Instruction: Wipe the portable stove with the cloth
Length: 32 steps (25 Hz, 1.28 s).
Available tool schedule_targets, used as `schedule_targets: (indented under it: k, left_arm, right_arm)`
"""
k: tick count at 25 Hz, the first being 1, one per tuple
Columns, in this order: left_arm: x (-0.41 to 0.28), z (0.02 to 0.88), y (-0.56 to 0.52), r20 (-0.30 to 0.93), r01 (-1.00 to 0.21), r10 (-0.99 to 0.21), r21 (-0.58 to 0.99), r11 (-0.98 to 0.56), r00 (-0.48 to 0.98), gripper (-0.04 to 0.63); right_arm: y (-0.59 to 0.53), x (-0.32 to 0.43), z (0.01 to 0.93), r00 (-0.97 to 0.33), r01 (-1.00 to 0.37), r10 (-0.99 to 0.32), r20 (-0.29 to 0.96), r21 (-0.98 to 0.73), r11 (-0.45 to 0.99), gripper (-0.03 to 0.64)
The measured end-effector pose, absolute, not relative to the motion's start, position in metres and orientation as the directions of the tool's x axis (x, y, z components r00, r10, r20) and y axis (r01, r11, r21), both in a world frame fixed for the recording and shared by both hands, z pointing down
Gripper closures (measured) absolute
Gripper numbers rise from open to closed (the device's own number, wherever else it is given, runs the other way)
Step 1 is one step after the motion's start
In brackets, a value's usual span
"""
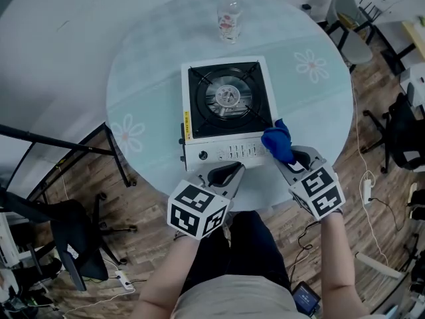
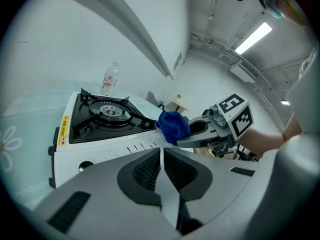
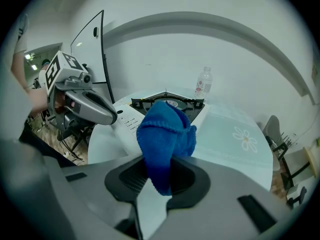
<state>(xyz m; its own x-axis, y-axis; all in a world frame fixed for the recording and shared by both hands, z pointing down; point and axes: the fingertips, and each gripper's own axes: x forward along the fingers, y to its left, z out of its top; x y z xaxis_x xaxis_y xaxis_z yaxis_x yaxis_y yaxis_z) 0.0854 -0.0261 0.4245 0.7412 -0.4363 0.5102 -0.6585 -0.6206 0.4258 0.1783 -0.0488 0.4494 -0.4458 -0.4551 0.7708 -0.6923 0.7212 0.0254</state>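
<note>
A white portable stove (image 1: pixel 226 148) with a black burner grate sits on the round glass table (image 1: pixel 146 85). My right gripper (image 1: pixel 290 159) is shut on a bunched blue cloth (image 1: pixel 277 143) at the stove's front right corner; the cloth (image 3: pixel 165 139) fills the right gripper view, with the stove (image 3: pixel 167 104) behind it. My left gripper (image 1: pixel 226 176) hovers at the table's near edge just in front of the stove's control panel, jaws together with nothing between them. The left gripper view shows the stove (image 2: pixel 100 126) and the cloth (image 2: pixel 172 126) held by the other gripper.
A plastic water bottle (image 1: pixel 229 15) stands on the table beyond the stove. Office chairs (image 1: pixel 80 244) stand on the wooden floor left and right of the table, and cables trail on the floor to the right.
</note>
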Motion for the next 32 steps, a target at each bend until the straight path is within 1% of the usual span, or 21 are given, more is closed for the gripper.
schedule_targets:
  k: [17,32]
  left_arm:
    - [0.062,0.426,-0.023,0.504,-0.668,-0.450,0.445,-0.597,0.737,0.558]
    - [0.038,0.435,-0.017,0.509,-0.679,-0.456,0.475,-0.559,0.731,0.558]
  right_arm:
    - [-0.034,0.137,0.448,-0.503,-0.637,-0.385,0.774,-0.031,0.770,0.512]
    - [-0.035,0.109,0.450,-0.545,-0.618,-0.342,0.766,-0.091,0.781,0.512]
